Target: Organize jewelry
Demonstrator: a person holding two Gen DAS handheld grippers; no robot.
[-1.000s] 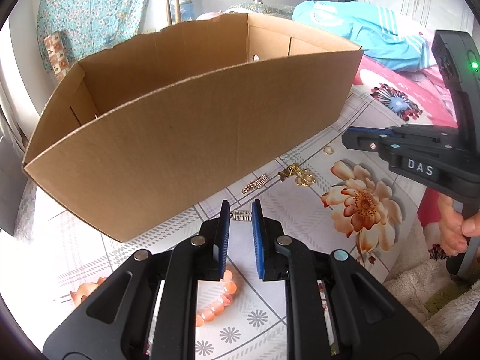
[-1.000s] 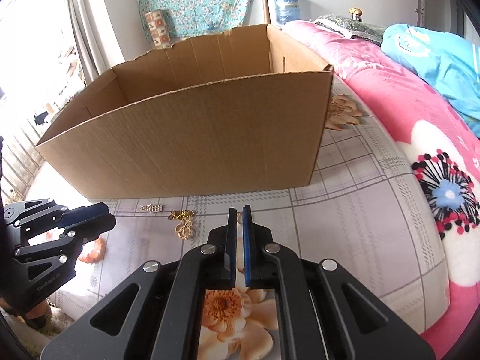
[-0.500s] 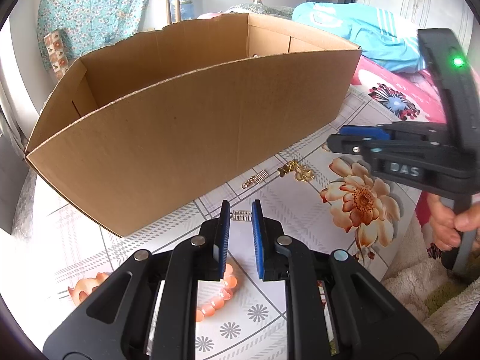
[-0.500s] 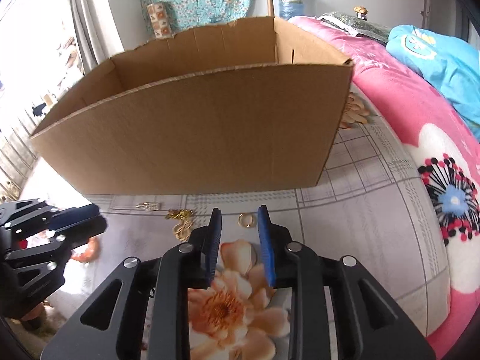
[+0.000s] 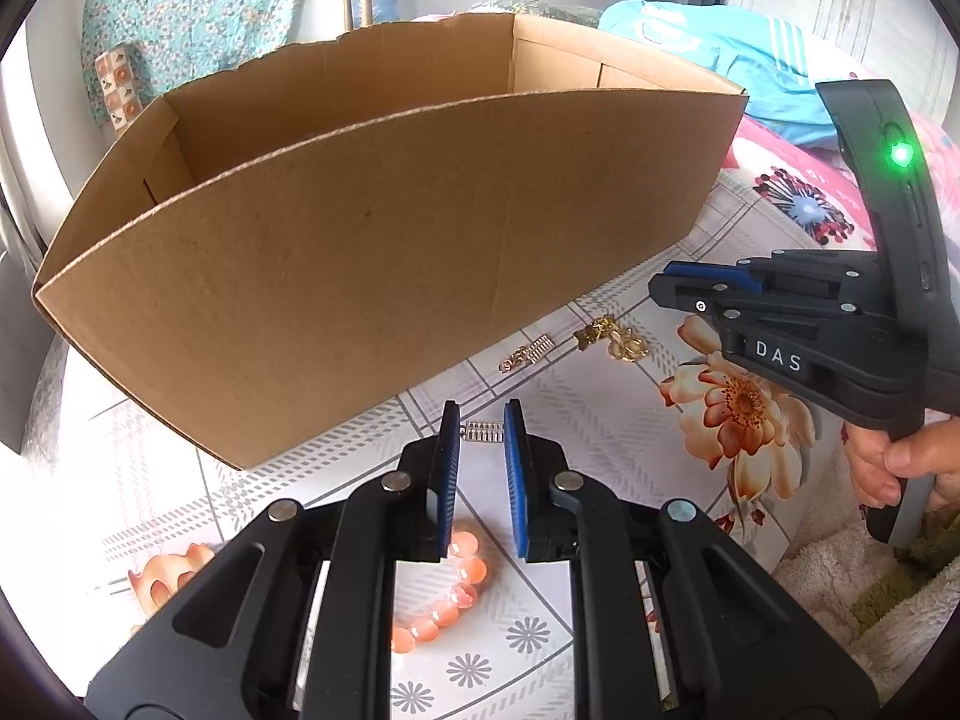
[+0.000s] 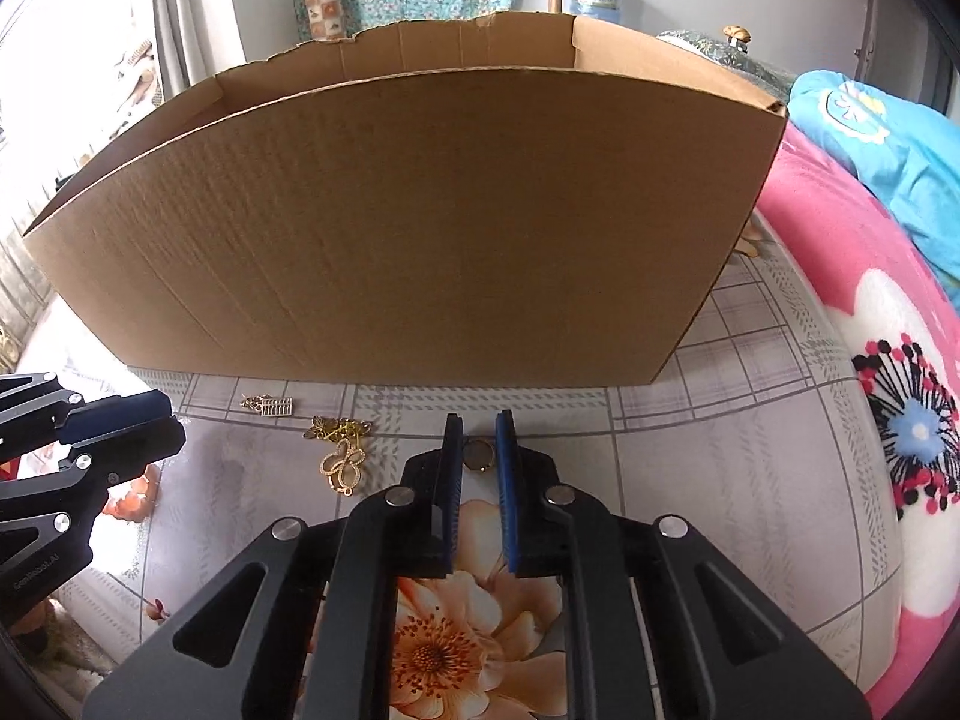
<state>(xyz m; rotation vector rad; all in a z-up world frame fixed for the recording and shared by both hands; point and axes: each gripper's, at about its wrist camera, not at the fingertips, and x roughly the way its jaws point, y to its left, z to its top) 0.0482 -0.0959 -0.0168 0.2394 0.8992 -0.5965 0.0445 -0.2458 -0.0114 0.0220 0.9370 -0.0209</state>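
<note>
A large open cardboard box (image 5: 372, 252) stands on the flowered bed cover; it also fills the right wrist view (image 6: 408, 222). My right gripper (image 6: 479, 429) is open, its jaws on either side of a gold ring (image 6: 478, 455) lying on the cover. My left gripper (image 5: 481, 420) is open, with a small silver clasp piece (image 5: 483, 432) just beyond its tips and an orange bead bracelet (image 5: 447, 597) beneath it. A gold butterfly pendant on a chain (image 6: 343, 459) and a small gold charm (image 6: 270, 405) lie left of the ring.
A pink flowered blanket (image 6: 888, 420) and a blue garment (image 6: 876, 144) lie to the right. A fluffy rug (image 5: 852, 594) is at the bed's edge. The right gripper's body (image 5: 810, 324) shows in the left wrist view, above the pendant (image 5: 612, 339).
My right gripper has opened from shut, moved forward toward the box and lowered, so its jaws now flank the gold ring. My left gripper has held its place.
</note>
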